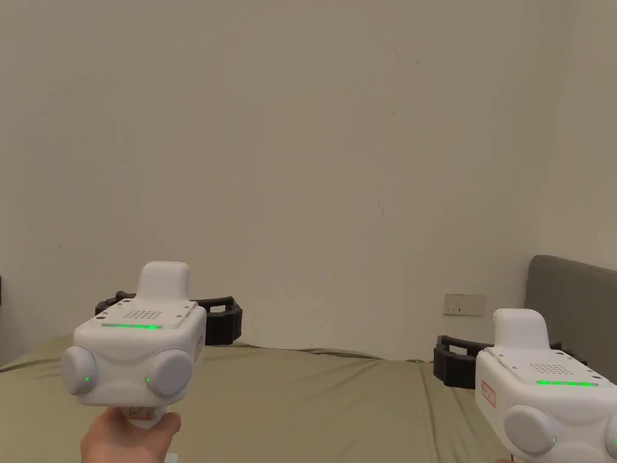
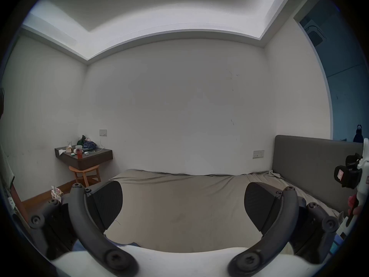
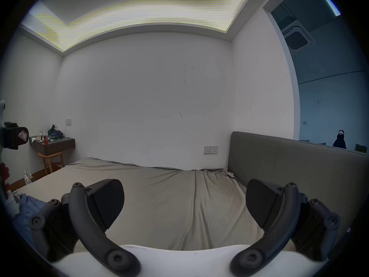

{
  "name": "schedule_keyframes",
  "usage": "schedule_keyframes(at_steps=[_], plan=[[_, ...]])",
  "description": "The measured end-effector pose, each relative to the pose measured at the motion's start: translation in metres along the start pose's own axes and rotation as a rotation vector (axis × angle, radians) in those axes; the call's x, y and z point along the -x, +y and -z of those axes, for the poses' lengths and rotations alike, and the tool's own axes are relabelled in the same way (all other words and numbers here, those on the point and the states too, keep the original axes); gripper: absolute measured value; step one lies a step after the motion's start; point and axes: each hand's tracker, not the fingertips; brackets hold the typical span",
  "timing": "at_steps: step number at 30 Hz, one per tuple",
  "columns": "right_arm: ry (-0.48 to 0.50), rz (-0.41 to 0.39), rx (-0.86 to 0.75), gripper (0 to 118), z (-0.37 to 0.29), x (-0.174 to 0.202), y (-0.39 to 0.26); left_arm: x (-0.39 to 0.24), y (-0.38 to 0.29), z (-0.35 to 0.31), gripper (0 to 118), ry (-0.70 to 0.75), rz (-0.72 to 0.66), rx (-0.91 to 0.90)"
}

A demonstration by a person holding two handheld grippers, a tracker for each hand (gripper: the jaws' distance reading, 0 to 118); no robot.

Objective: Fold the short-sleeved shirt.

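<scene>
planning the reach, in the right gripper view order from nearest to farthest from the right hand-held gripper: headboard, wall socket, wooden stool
From the right hand-held gripper:
1. headboard, right side, alongside it
2. wall socket, back wall, beyond the bed
3. wooden stool, far left corner

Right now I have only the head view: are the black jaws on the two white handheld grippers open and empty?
Observer: The left gripper is open in its own view, jaws wide apart, with nothing between them but the olive bed sheet beyond.
Operator: And the right?
Observer: The right gripper is the same: jaws apart, holding nothing.
Operator: Where is the shirt?
Observer: A crumpled blue cloth lies low at the left edge of the right gripper view, on the bed. I cannot tell whether it is the shirt.
</scene>
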Motion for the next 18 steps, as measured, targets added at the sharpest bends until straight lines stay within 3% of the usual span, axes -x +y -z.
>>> schedule_keyframes(at_steps=[18], plan=[[0.006, 0.003, 0.008, 118, 0.0043, 0.0009, 0.0000, -0.0014, -0.0014, 0.0038, 118, -0.007, 0.002, 0.015]])
